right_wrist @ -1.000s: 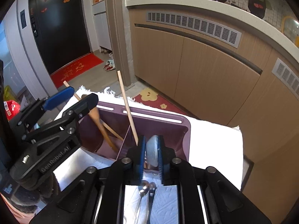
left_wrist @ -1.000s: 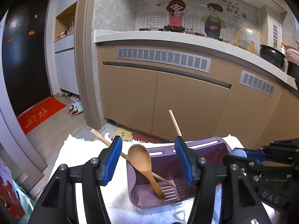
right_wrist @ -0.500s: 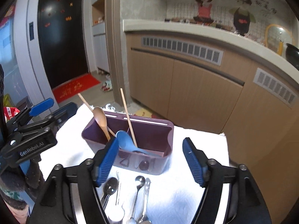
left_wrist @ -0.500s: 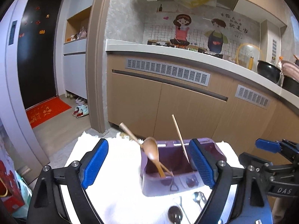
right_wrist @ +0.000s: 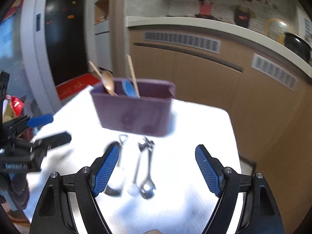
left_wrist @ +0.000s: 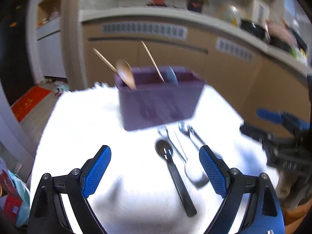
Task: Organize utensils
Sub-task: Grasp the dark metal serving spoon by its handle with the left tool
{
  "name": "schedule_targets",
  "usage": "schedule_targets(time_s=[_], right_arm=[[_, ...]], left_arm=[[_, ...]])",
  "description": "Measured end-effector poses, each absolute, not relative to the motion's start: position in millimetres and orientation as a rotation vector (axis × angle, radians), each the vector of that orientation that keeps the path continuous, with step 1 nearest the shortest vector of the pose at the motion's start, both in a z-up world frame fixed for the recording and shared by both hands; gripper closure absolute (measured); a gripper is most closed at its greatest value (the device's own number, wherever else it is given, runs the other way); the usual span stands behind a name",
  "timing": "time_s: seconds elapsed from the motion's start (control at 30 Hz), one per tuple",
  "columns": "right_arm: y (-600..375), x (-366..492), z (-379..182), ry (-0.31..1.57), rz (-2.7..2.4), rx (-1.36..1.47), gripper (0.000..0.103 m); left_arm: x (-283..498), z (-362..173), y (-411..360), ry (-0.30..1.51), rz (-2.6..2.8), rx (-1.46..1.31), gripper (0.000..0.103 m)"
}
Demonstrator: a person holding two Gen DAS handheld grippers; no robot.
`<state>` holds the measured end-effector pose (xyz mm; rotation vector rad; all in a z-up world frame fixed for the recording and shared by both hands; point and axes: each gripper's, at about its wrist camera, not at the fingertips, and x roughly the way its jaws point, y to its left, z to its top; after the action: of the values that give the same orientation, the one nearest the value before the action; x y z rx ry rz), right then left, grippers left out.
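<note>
Partly done: the far purple plastic caddy (right_wrist: 134,109) holds a wooden spoon (right_wrist: 108,81), a blue spoon (right_wrist: 127,88) and chopsticks, while metal spoons (right_wrist: 144,167) lie near on the white cloth (right_wrist: 195,120), both the left gripper (left_wrist: 155,170) and the right gripper (right_wrist: 156,169) spread wide, grasping nothing.

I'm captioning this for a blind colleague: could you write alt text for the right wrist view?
An open right claw hovers over metal spoons lying on a white cloth. Behind them stands a purple utensil holder containing a wooden spoon, a blue spoon and chopsticks. The picture is motion-blurred.
</note>
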<state>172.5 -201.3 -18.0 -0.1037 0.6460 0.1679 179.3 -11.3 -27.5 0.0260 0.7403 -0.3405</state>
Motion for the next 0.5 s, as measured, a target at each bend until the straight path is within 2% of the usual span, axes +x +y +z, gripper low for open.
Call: schedule_targets(time_s=[0.13,0.23,0.5], right_arm=[[-215.2,160.8,-40.3,0.637,0.063,-0.091,0.022],[-223.3,157.2,-52.4,0.654,0.066,-0.069,0.022],[-226.2,155.8,-78.9,0.663,0.064,-0.100,0.022]], left_arm=[[190.5,-49.8,-31.1,0.824,-0.365,0.047,0.045],[203.8,-66.2,-40.6,0.881,-0.352,0.048,0.052],[242.2,-95.0,-55.6,0.986,-0.274,0.072,0.059]])
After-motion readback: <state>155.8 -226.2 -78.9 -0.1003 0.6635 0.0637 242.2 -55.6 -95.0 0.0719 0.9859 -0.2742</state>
